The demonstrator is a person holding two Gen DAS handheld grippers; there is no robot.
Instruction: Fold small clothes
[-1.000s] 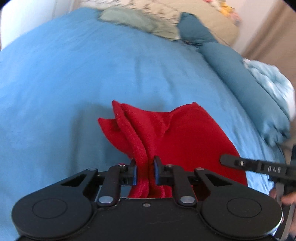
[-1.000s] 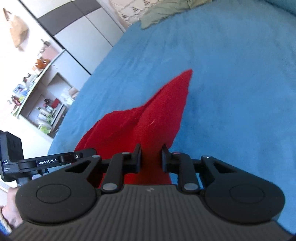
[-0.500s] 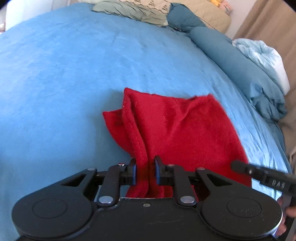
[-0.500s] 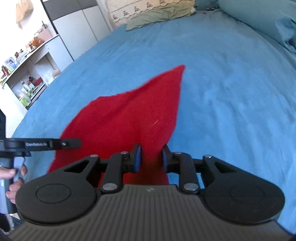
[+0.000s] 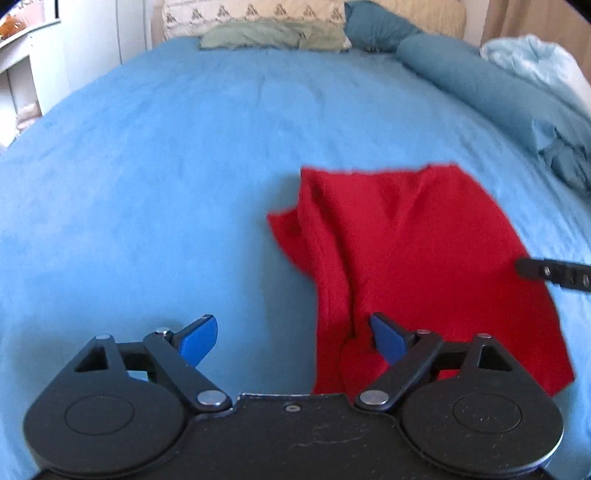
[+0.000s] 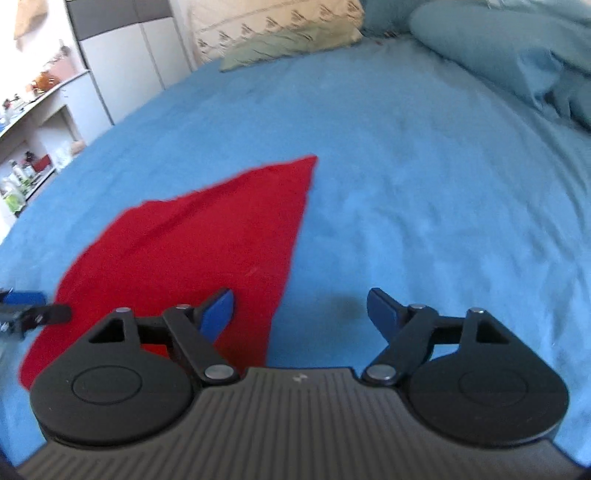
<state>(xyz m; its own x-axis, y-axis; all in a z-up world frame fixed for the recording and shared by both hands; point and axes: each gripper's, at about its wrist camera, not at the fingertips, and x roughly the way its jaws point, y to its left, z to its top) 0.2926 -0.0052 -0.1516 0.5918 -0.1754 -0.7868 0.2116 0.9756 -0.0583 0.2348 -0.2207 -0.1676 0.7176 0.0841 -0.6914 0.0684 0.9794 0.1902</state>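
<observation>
A small red cloth (image 5: 413,251) lies on the blue bed cover (image 5: 166,166), with a bunched fold along its left edge. My left gripper (image 5: 291,341) is open and empty; its right fingertip rests by the cloth's near left edge. In the right wrist view the same red cloth (image 6: 192,243) lies spread to the left. My right gripper (image 6: 301,314) is open and empty, just off the cloth's right edge, its left fingertip over the cloth. The right gripper's tip (image 5: 554,275) shows at the right of the left wrist view.
Pillows (image 5: 273,35) and a teal bolster (image 5: 491,88) lie at the bed's head and right side, with a pale blue blanket (image 5: 535,59) behind. White cabinets and shelves with small items (image 6: 40,122) stand left of the bed.
Both grippers were shut on the red cloth and have opened, letting it drop flat on the bed. Both views have tilted up toward the bed's head.
</observation>
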